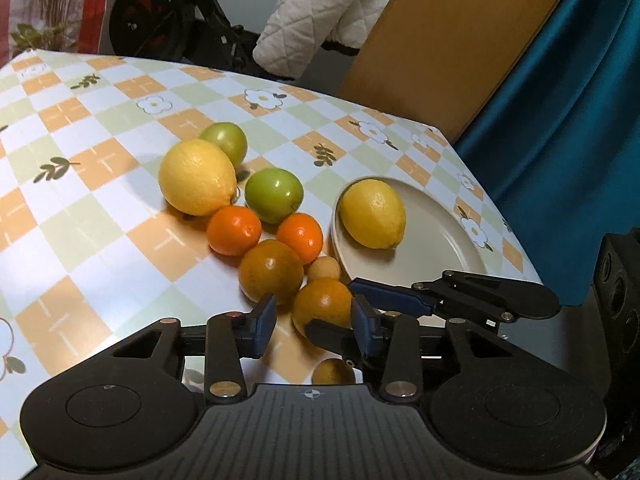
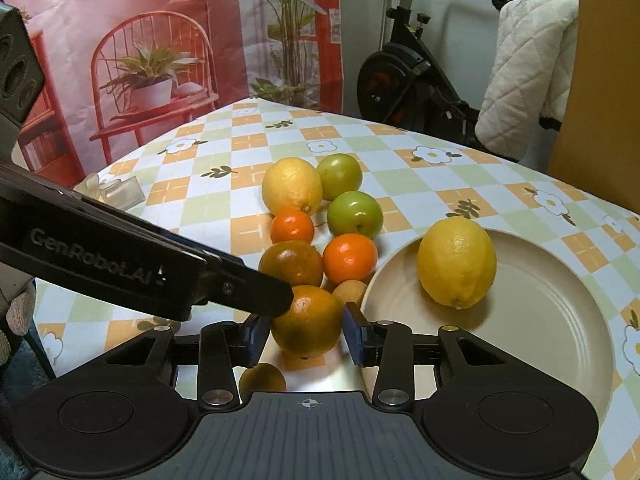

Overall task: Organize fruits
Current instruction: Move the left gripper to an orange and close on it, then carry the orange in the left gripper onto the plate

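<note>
My right gripper [image 2: 306, 334] is shut on a green-tinged orange [image 2: 306, 320] that rests on the table; its blue pads sit against both sides. In the left wrist view the right gripper [image 1: 330, 304] reaches in from the right around that orange [image 1: 320, 306]. My left gripper [image 1: 314, 324] stands open just short of it, its tip [image 2: 280, 300] at the orange's upper left. One lemon [image 2: 456, 262] lies on the beige plate [image 2: 540, 340]. A second lemon [image 2: 292, 186], two green fruits [image 2: 354, 214], two bright oranges [image 2: 350, 258] and another dull orange [image 2: 290, 264] cluster left of the plate.
A small tan fruit [image 2: 350, 292] sits between the held orange and the plate rim; another [image 2: 262, 378] lies under my right gripper. The checkered tablecloth [image 1: 80, 220] ends near the plate on the right. An exercise bike [image 2: 404, 68] and a brown board [image 1: 440, 40] stand behind.
</note>
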A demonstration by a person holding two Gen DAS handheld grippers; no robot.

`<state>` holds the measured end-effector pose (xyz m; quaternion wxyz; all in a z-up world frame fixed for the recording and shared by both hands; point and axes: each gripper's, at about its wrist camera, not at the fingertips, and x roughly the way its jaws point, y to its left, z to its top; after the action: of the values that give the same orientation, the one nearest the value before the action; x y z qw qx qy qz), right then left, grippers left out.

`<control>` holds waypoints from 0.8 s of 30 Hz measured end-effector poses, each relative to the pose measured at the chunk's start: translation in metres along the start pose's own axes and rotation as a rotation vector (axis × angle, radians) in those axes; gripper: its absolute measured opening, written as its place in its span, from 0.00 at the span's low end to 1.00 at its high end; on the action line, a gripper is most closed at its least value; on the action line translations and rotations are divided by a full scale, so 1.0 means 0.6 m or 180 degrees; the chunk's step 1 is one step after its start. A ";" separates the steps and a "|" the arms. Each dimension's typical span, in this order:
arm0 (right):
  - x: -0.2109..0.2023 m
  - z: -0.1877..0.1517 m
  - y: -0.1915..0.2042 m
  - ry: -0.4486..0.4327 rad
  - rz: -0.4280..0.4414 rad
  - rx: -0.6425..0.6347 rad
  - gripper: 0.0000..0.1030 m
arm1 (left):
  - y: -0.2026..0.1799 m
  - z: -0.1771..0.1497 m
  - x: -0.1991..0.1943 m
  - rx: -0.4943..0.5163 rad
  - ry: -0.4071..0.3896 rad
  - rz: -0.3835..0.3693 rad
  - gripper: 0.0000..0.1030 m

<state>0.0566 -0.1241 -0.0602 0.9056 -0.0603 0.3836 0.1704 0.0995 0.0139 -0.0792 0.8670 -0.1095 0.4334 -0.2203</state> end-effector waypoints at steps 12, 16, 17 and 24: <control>0.006 -0.003 0.014 0.0000 0.0122 -0.0083 0.37 | 0.010 -0.006 0.016 -0.0117 0.0102 -0.0027 0.41; 0.007 -0.005 0.016 0.0011 0.0127 -0.0085 0.37 | 0.014 -0.007 0.024 -0.0131 0.0126 -0.0019 0.41; 0.008 -0.005 0.016 0.0020 0.0134 -0.0080 0.38 | 0.015 -0.008 0.026 -0.0135 0.0133 -0.0015 0.42; 0.016 -0.007 0.018 0.0077 0.0110 -0.0081 0.38 | 0.020 -0.011 0.039 -0.0188 0.0151 -0.0092 0.43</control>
<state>0.0561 -0.1128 -0.0698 0.8970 -0.0671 0.3933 0.1902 0.1100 0.0134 -0.1044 0.8495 -0.1361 0.4586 -0.2224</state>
